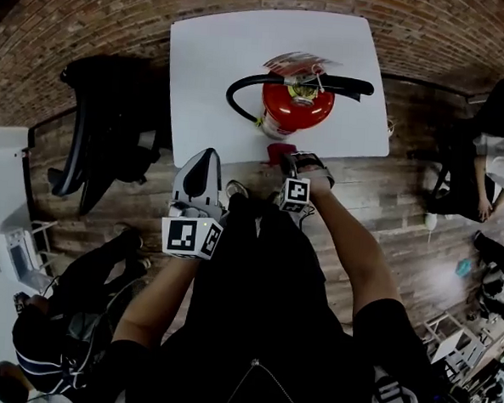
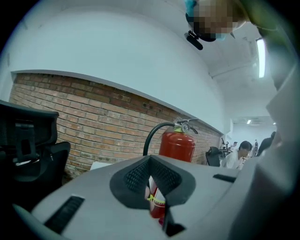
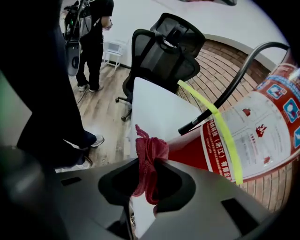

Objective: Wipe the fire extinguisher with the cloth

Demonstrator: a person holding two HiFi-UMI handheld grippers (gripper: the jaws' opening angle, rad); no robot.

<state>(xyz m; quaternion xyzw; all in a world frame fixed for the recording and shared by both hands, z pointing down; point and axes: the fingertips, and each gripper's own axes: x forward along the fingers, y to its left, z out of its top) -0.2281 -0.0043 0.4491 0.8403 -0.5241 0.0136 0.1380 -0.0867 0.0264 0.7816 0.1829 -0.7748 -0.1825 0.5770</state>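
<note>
The fire extinguisher [image 1: 296,110] stands upright toward the near edge of the white table [image 1: 218,66], so its long axis is vertical and I look almost straight down on its valve and black hose [image 1: 242,85]. My right gripper [image 1: 287,161] is the nearer one. It sits just beside the near side of the cylinder, with its jaws clamped on a bunched red cloth [image 1: 278,152]. In the right gripper view the cloth pokes up out of the jaws, and the red body with its printed label lies immediately to its right. I cannot tell whether cloth and cylinder are touching or only just apart.

My left gripper [image 1: 209,156] hangs off to the near left, short of the table edge. Its jaws are drawn together on nothing, and it looks at the extinguisher from well apart.

I judge the coming move belongs to the right side. The cloth needs pressing far and slightly right onto the wall. The strokes should then follow the upright body, up and down or around the curve.
</note>
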